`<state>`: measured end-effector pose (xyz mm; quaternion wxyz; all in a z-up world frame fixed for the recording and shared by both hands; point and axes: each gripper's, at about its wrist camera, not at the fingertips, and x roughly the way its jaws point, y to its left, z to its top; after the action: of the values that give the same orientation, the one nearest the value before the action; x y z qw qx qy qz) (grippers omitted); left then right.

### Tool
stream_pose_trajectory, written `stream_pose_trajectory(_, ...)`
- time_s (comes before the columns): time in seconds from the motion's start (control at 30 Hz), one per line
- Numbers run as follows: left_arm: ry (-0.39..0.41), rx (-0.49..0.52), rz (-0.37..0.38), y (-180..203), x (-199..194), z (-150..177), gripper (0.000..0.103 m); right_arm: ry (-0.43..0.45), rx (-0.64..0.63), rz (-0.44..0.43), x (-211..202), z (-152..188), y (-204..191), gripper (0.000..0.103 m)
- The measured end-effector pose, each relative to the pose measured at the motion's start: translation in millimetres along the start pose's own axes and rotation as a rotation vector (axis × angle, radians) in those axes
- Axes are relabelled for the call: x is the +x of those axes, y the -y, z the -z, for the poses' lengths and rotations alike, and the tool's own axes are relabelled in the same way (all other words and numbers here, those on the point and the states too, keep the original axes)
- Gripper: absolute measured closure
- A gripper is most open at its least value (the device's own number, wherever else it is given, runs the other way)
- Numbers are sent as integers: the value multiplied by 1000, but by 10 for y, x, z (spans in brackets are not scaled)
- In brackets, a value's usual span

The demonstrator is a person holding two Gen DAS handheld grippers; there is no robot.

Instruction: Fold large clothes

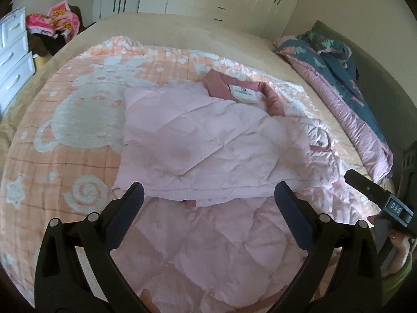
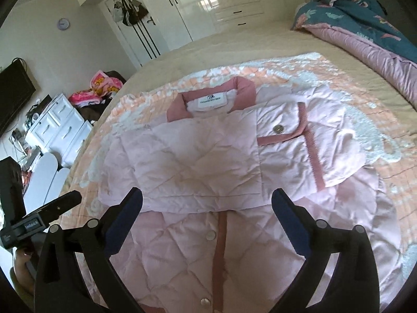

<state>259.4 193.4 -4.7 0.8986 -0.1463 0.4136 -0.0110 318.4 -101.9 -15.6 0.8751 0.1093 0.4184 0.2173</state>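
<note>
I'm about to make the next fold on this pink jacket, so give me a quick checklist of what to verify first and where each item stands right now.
1. Left claw open and holding nothing: ok.
2. Right claw open and holding nothing: ok.
3. Both sleeves folded in across the pink jacket: ok; the cuffed sleeve lies on top.
4. Folded layers flat: not ok, the fabric is creased.
5. Collar lying flat at the far end: ok.
6. Bottom hem free and reachable: cannot tell; it is hidden below both claws.
7. Room on the peach blanket around the jacket: ok.
</note>
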Motion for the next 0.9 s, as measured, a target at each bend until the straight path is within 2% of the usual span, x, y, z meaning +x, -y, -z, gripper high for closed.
stream_pose_trajectory(0.13, 32, -11, 13, 1, -172, -36, 9, 47, -24, 44, -192, 1, -51, 4)
stream_pose_trajectory(0.43, 73, -7, 18, 29, -453, -71, 9, 97, -43, 73, -480, 33, -92, 4)
stream_pose_trajectory(0.9, 135, 10, 51, 104, -879, -9, 9, 130, -61, 47, -792, 101, -211, 4)
